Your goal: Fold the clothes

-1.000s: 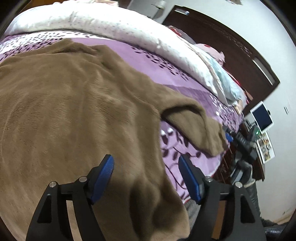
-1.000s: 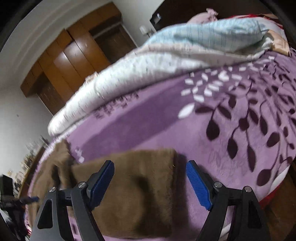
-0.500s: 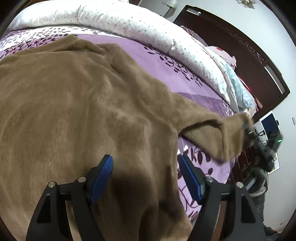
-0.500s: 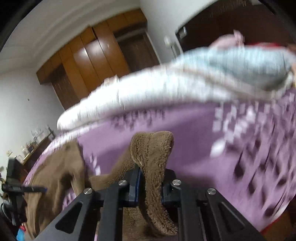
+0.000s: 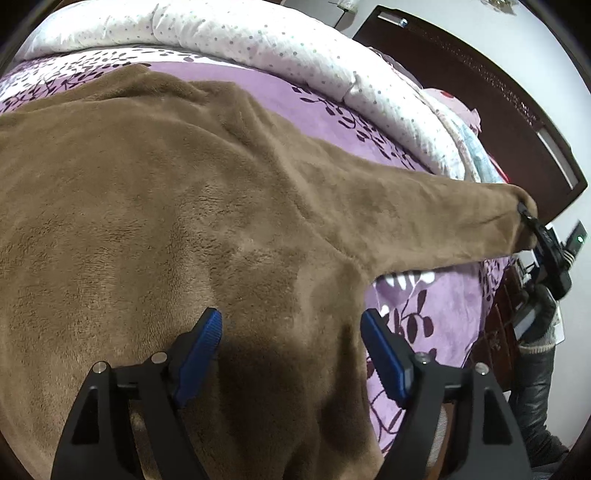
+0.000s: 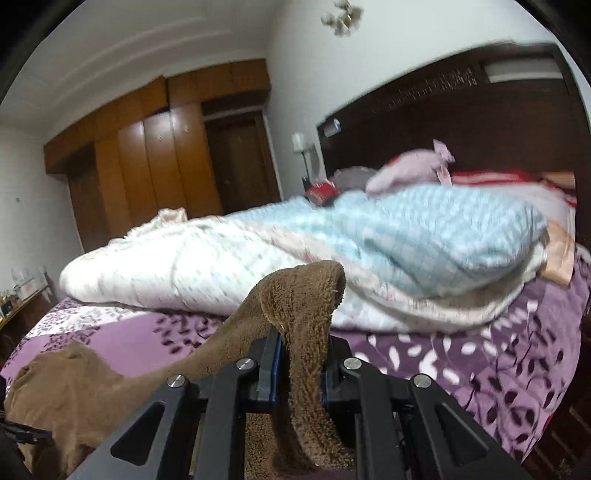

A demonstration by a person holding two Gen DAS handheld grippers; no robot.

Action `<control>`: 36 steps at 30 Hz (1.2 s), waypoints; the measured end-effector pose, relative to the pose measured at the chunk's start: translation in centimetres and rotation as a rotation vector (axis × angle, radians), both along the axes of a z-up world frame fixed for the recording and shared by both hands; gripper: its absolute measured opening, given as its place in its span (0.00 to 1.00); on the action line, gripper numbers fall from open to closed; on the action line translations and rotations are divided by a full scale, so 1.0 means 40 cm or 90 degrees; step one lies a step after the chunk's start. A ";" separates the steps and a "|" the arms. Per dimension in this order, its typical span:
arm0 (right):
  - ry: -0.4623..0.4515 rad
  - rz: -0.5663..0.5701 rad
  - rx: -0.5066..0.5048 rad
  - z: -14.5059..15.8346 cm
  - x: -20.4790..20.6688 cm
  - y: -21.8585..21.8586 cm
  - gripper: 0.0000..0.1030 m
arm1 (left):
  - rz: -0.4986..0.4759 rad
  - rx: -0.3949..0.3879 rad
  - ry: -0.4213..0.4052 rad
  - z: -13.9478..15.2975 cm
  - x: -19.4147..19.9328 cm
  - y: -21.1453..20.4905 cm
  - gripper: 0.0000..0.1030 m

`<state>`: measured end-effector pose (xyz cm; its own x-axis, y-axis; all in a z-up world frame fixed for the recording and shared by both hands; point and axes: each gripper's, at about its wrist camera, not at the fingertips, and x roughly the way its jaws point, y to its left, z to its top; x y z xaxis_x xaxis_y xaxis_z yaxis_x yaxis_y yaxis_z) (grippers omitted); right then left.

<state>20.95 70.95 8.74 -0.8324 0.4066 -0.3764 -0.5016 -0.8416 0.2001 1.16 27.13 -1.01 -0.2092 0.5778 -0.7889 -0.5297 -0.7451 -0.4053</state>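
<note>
Right jaws clamped on brown fleece garment; no legible writing, seemingly.

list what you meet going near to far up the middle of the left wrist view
left gripper with jaws opening, nothing clamped → brown fleece garment spread flat → purple leaf-print bedspread → white dotted quilt rolled along the far side

no readable text, labels or numbers (fisheye views blurred)
</note>
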 end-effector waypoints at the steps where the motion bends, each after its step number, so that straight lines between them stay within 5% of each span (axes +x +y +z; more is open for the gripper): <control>1: -0.007 -0.009 -0.014 -0.022 -0.004 0.012 0.16 | -0.003 -0.001 0.000 0.001 0.000 0.002 0.79; 8: -0.089 -0.036 -0.097 -0.165 -0.021 0.086 0.21 | -0.005 0.012 -0.014 0.001 -0.021 0.002 0.79; 10: -0.101 -0.053 -0.110 -0.192 -0.014 0.099 0.34 | -0.009 0.012 -0.015 0.002 -0.024 0.002 0.79; 12: -0.100 -0.080 -0.115 -0.206 0.004 0.114 0.65 | -0.011 0.014 -0.013 0.010 -0.031 0.000 0.79; 17: -0.068 -0.108 -0.121 -0.179 0.044 0.104 0.66 | 0.012 0.009 0.035 0.069 -0.085 -0.020 0.79; 23: -0.060 0.048 -0.083 -0.136 -0.051 -0.057 0.66 | 0.075 -0.026 0.108 0.124 -0.237 -0.014 0.79; 28: -0.118 0.149 -0.075 -0.181 -0.169 -0.171 0.66 | 0.105 -0.083 0.124 0.093 -0.359 0.019 0.79; 36: -0.288 0.164 -0.064 -0.286 -0.254 -0.182 0.66 | 0.150 -0.189 0.077 -0.033 -0.516 0.057 0.80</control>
<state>10.79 63.68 -2.69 -0.6456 0.1544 -0.7479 -0.3365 -0.9366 0.0972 -19.49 29.40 -2.33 -0.4109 0.2540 -0.8756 -0.3617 -0.9270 -0.0992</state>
